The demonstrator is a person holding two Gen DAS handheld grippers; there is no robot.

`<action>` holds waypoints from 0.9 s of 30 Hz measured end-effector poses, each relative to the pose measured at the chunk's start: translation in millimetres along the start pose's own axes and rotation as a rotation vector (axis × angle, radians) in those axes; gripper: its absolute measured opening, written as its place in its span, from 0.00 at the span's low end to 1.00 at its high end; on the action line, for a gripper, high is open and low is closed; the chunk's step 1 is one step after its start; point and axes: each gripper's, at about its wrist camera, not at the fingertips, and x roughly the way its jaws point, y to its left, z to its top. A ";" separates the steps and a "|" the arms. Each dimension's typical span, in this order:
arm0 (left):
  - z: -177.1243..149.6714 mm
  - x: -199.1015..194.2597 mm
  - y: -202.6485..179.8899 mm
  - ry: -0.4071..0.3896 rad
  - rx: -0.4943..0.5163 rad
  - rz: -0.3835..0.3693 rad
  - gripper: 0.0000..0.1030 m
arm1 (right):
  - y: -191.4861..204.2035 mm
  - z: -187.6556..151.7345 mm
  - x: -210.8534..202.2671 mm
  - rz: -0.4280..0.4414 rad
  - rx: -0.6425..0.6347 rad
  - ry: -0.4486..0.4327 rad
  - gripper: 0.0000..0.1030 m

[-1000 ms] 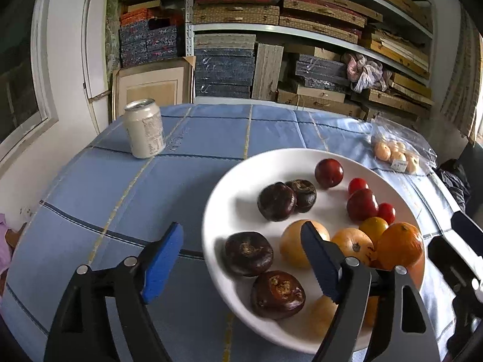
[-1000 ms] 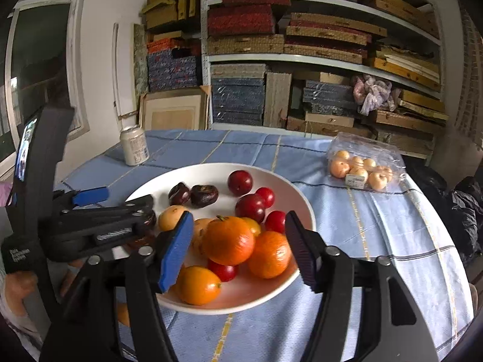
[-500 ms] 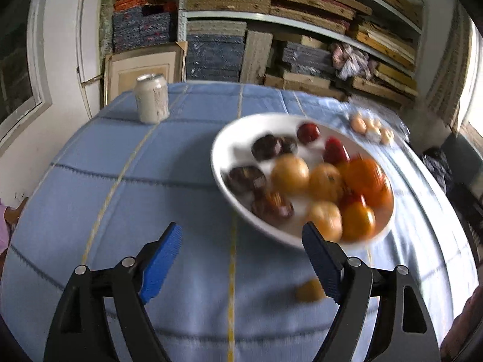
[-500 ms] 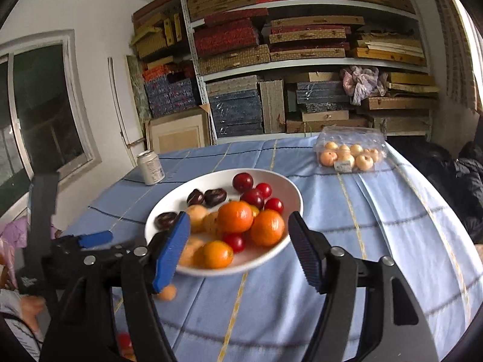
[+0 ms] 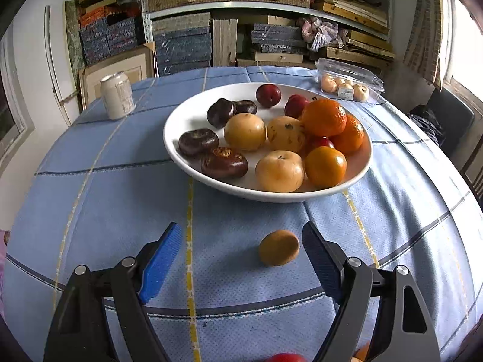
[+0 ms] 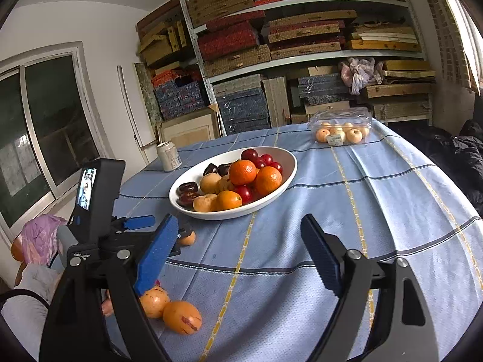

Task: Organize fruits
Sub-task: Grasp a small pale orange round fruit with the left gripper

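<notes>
- Nearest, at the table's near edge: two speckled orange fruits (image 6: 170, 309) lying side by side, touching, low on the left of the right wrist view; a sliver of red fruit (image 5: 282, 357) at the bottom of the left wrist view.
- Right gripper (image 6: 241, 256) held above the blue tablecloth (image 6: 332, 211), jaws spread wide, nothing between them.
- Left gripper (image 5: 241, 261) low over the cloth, jaws likewise wide apart and holding nothing; small loose orange fruit (image 5: 279, 252) inside the gap, just beside the right-hand pad, seemingly not touched.
- Step in hand, by judgement: lining up on that loose fruit to gather it into the bowl.
- Next move calls for shifting slightly right to centre the fruit, easing forward, then closing gently; round and free on cloth, so likely to roll if nudged by one pad first.
- Farther, mid-table: white bowl (image 5: 187, 150) already heaped with oranges, pale yellow fruits, dark brown fruits and red ones.
- Far left: drink can (image 5: 117, 95), upright.
- Far right: clear plastic box of small pale fruits (image 5: 347, 83), well apart from the bowl.
</notes>
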 end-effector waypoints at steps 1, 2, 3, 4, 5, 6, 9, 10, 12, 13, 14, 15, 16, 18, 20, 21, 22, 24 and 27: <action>0.2 2.9 -0.5 0.007 0.001 -0.001 0.80 | -0.4 0.4 0.3 -0.001 -0.002 0.000 0.79; -0.2 4.8 -1.0 0.013 0.004 -0.001 0.80 | 0.0 0.1 0.1 -0.002 -0.005 0.003 0.80; -0.8 7.7 -2.3 0.021 0.011 0.002 0.80 | -0.2 0.1 0.5 -0.001 -0.003 0.007 0.80; -0.9 9.2 -3.2 0.025 0.016 0.006 0.80 | 0.3 0.3 1.0 0.000 -0.004 0.010 0.80; -1.5 11.3 -4.6 0.031 0.023 0.009 0.80 | 0.4 0.4 1.1 0.000 -0.005 0.011 0.80; -1.7 12.0 -5.3 0.034 0.026 0.008 0.80 | 1.1 0.7 1.5 0.000 -0.006 0.011 0.80; -2.3 10.5 -3.8 0.027 0.017 0.006 0.80 | 1.4 0.4 1.7 0.000 -0.006 0.012 0.81; -2.0 11.6 -3.3 0.031 0.014 0.005 0.79 | 2.2 0.2 1.8 0.000 -0.007 0.014 0.81; -1.8 13.0 -2.3 0.038 0.011 0.002 0.76 | 3.5 -0.2 3.0 -0.001 -0.010 0.019 0.81; -1.6 13.0 -2.3 0.038 0.011 -0.001 0.74 | 3.8 -0.1 3.2 -0.001 -0.010 0.020 0.81; -1.7 12.7 -2.5 0.037 0.012 -0.003 0.74 | 3.8 -0.2 3.1 -0.002 -0.011 0.021 0.81; -1.5 12.6 -3.0 0.036 0.014 -0.002 0.73 | 3.9 -0.4 3.3 -0.002 -0.010 0.022 0.81; -1.5 12.5 -3.6 0.036 0.016 -0.003 0.71 | 3.9 -0.6 3.9 -0.001 -0.009 0.023 0.81; -1.4 12.6 -4.8 0.035 0.022 -0.009 0.66 | 3.8 -1.5 5.1 -0.003 -0.011 0.031 0.81; -1.3 13.4 -5.6 0.039 0.028 -0.014 0.60 | 3.7 -2.6 7.8 -0.003 -0.014 0.038 0.81; -1.5 13.8 -5.8 0.041 0.029 -0.016 0.57 | 3.7 -3.0 8.1 -0.004 -0.015 0.040 0.81; -1.8 14.3 -6.0 0.042 0.029 -0.018 0.53 | 3.5 -3.3 8.3 -0.004 -0.015 0.043 0.81; -1.7 15.0 -5.7 0.046 0.028 -0.023 0.49 | 3.2 -3.4 9.5 -0.004 -0.015 0.045 0.81; -1.6 15.4 -6.0 0.045 0.028 -0.028 0.43 | 3.0 -3.7 9.9 -0.003 -0.014 0.047 0.81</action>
